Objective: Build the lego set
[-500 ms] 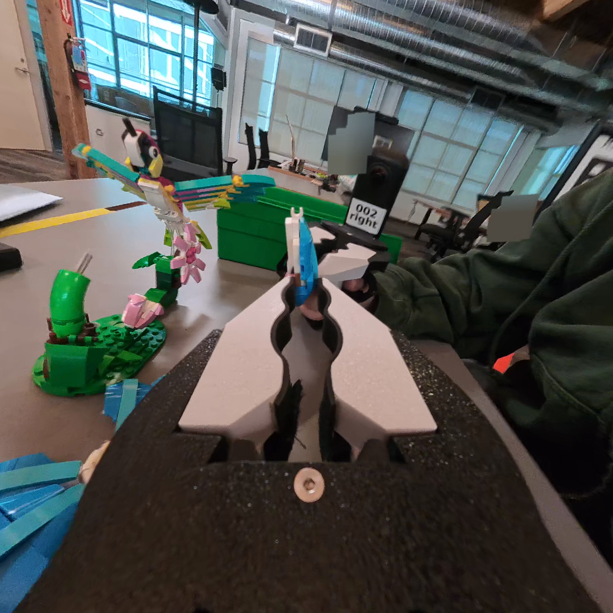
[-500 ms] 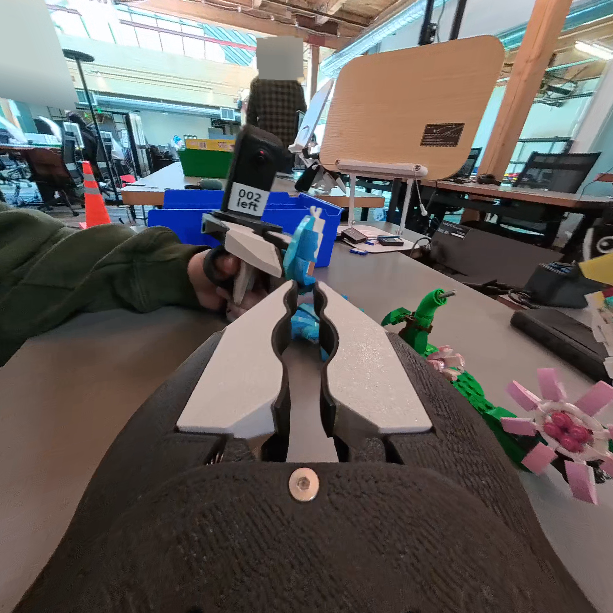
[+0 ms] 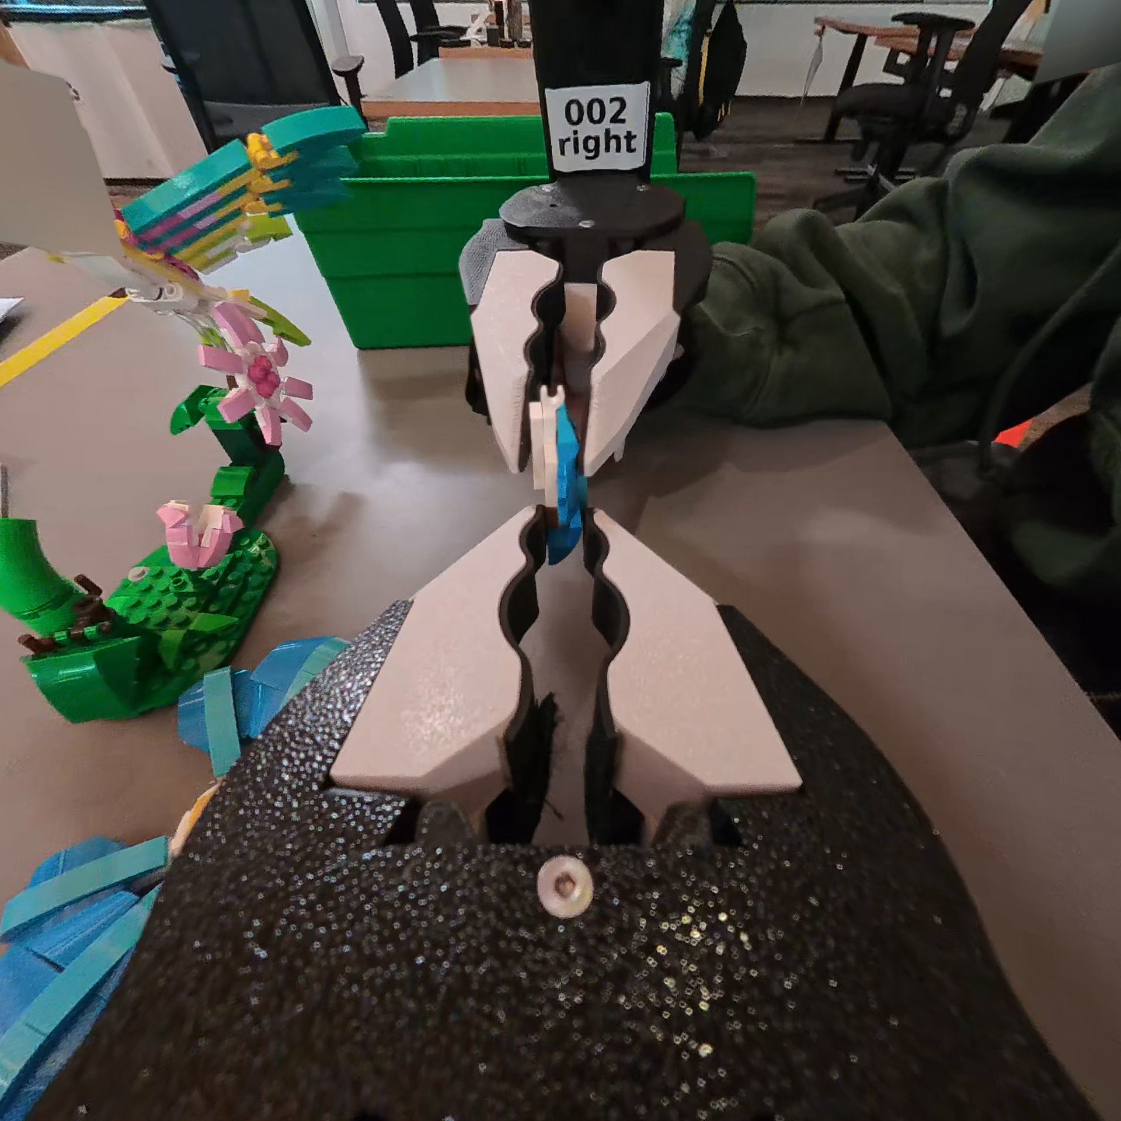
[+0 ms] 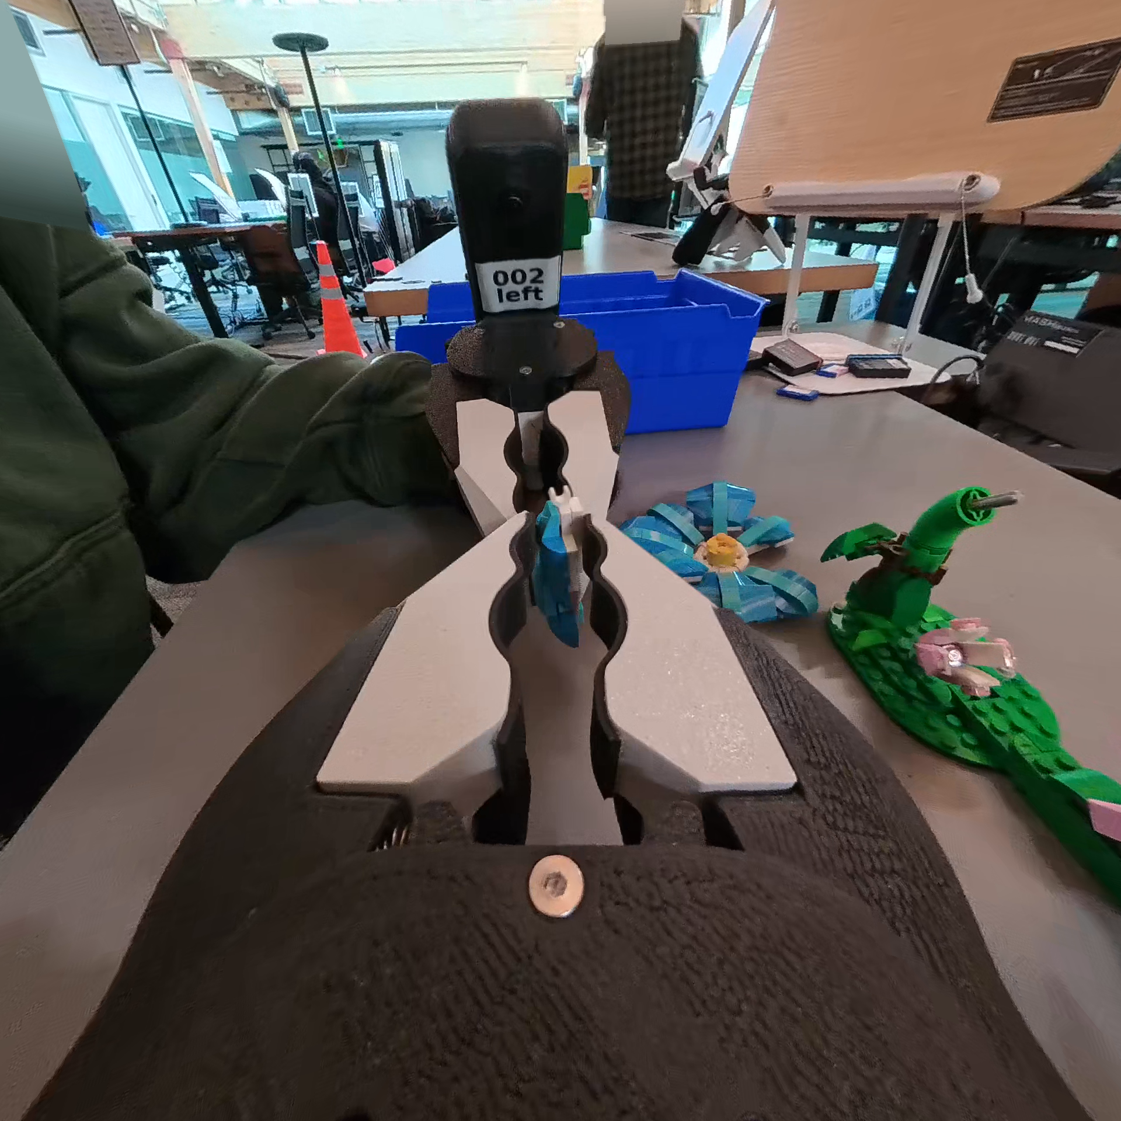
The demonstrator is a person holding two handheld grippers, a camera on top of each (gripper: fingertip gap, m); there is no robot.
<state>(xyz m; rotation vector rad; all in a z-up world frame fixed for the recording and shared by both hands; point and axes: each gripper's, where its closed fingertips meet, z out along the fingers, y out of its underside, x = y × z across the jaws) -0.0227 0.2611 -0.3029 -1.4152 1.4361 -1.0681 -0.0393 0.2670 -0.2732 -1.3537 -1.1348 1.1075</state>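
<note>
Both grippers have tipped down, now nose to nose. Left gripper (image 3: 561, 525) and right gripper (image 4: 558, 528) pinch one petal (image 3: 567, 485): light, stiff, brittle; hold its flat faces.

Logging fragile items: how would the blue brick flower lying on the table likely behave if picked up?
The blue brick flower is many separate petals clipped round a yellow centre, so probably fragile: petals may pop off. Likely stiff and light. It lies flat on the table, so unlikely to roll.

We see the brick petal piece (image 3: 561, 485) between both grippers, the brick plant base (image 3: 151, 631) to its left, the bin (image 3: 424, 242) behind.
</note>
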